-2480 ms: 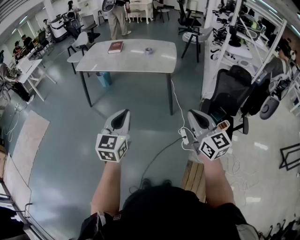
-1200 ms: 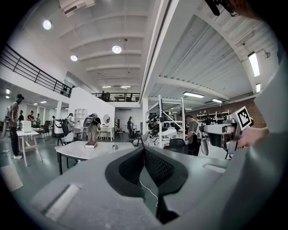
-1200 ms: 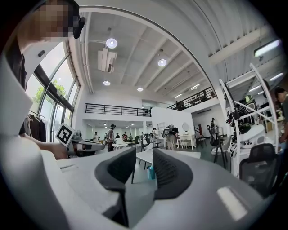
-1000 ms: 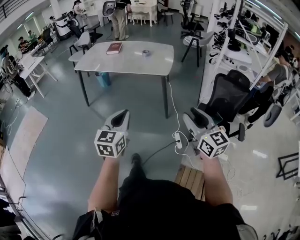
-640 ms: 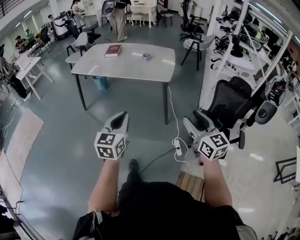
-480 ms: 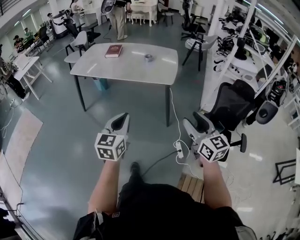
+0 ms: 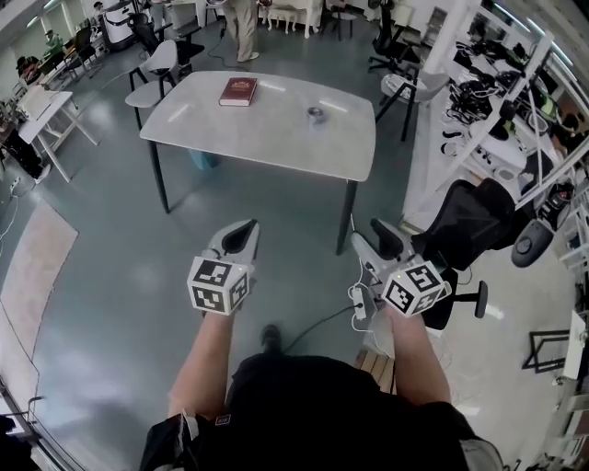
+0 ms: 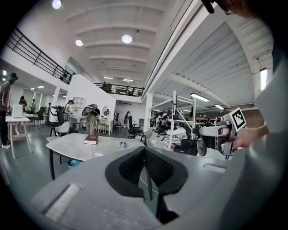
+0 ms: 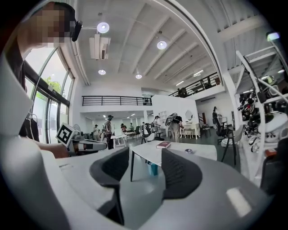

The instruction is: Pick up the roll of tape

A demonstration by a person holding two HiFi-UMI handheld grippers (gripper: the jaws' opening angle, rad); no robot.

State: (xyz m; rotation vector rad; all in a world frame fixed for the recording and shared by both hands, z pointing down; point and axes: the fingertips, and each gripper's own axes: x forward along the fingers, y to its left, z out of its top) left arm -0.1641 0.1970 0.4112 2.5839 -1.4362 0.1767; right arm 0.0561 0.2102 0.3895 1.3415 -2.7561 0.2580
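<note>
The small grey roll of tape (image 7: 317,115) lies on the white table (image 7: 267,129), right of a red book (image 7: 237,91). Both grippers are held in the air well short of the table, over the floor. My left gripper (image 7: 247,230) is shut with nothing in it; in the left gripper view its pads (image 8: 144,150) meet, and the tape (image 8: 123,144) and book (image 8: 91,139) show far off beyond them. My right gripper (image 7: 368,235) is open and empty. In the right gripper view the table (image 9: 198,155) and tape (image 9: 189,151) lie past its spread jaws (image 9: 145,152).
A black office chair (image 7: 469,221) stands close on the right, in front of desks crowded with equipment. A power strip with its cable (image 7: 359,299) lies on the floor below my right hand. A teal bin (image 7: 204,158) sits under the table; grey chairs (image 7: 156,69) and a standing person (image 7: 244,23) are beyond it.
Both grippers and the view have moved forward towards the table, which now looks larger and closer. The right gripper's jaws have spread wider; the left stays shut.
</note>
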